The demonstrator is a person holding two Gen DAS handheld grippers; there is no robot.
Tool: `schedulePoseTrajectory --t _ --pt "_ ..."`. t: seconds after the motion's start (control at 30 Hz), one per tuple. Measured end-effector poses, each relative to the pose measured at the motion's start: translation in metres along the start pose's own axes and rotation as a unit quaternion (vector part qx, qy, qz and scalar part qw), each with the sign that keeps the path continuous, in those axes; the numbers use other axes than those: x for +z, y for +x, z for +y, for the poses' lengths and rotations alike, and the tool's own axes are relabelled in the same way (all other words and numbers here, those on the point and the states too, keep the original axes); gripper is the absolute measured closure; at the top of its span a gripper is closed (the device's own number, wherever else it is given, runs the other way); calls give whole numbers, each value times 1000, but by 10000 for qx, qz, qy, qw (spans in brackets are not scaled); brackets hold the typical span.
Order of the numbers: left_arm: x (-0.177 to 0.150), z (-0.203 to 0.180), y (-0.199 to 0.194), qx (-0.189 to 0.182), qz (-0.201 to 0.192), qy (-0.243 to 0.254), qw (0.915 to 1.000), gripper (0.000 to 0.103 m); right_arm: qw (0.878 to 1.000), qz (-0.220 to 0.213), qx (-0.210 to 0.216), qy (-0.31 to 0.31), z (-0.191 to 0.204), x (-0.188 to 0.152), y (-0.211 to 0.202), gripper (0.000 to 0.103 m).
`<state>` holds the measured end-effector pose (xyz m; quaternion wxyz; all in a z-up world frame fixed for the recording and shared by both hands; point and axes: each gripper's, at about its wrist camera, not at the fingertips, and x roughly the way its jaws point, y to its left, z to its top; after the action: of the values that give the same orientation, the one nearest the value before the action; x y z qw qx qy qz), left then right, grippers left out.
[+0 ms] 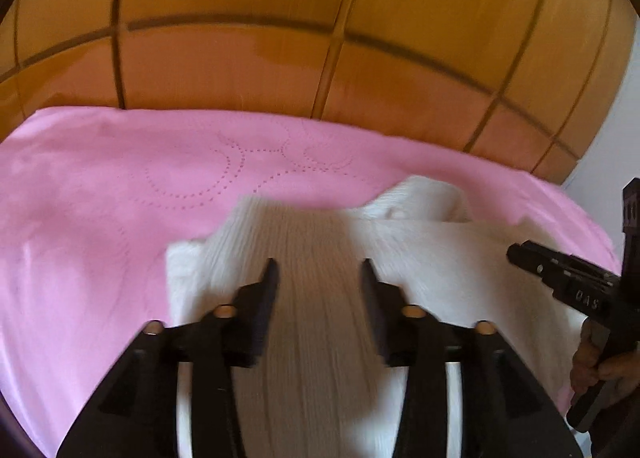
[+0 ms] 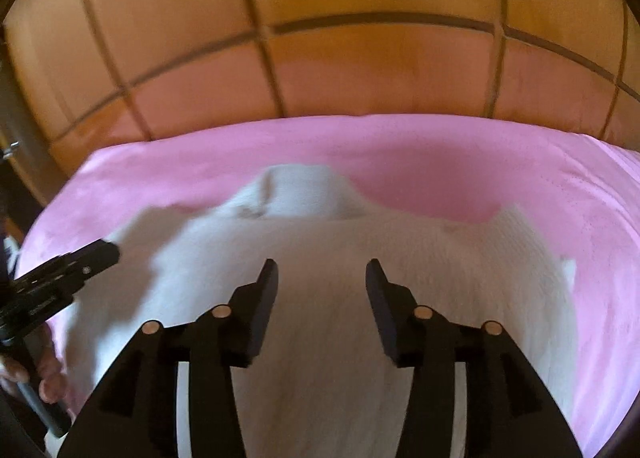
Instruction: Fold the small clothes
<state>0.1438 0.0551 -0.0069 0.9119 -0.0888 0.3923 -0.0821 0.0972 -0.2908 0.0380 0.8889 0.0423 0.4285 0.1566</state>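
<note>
White knit garment is lying below both grippers, left gripper and right gripper each hanging part-open, holding nothing. A fold looks just released; next, I judge, comes regripping an edge ahead.

Legible text | you can read only pale letters "DAS" on the black body of the right gripper, left wrist view | marking on the left gripper too blurred to read

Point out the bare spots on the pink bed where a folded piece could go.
The pink sheet is bare left of the white garment, and in a strip between it and the wooden headboard. A narrower margin shows right of it. Around the garment and both grippers it is crowded.
</note>
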Motion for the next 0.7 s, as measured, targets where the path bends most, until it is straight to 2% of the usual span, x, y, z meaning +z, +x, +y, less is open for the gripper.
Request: schedulePoseTrajectory --t 0.07,0.17,0.23,0.33,0.4,0.47,0.6,0.7 --pt "-15 0 -13 -63 -24 -5 10000 59 9994 -12 260 -231 17 -21 -18 47" --pt "-40 4 -18 179 80 93 9998 59 9980 59 479 -401 32 -52 -32 43" --pt "-52 15 -6 297 333 21 9990 59 9980 209 366 -473 35 -74 -31 41" --pt "-57 20 -1 355 343 34 9988 59 9984 370 39 -429 19 -97 -19 41" --pt "-53 11 -5 475 342 14 9983 59 9992 337 134 -189 10 -100 -28 41" --pt "-51 -1 -18 379 199 32 9991 56 9996 197 193 40 2 -94 -46 39" --pt "-62 -24 -35 157 114 159 9997 55 9986 -81 -189 480 -29 -89 -71 38" --pt "-72 -41 -37 125 144 325 9993 55 9953 -59 -482 832 -61 -89 -72 37"
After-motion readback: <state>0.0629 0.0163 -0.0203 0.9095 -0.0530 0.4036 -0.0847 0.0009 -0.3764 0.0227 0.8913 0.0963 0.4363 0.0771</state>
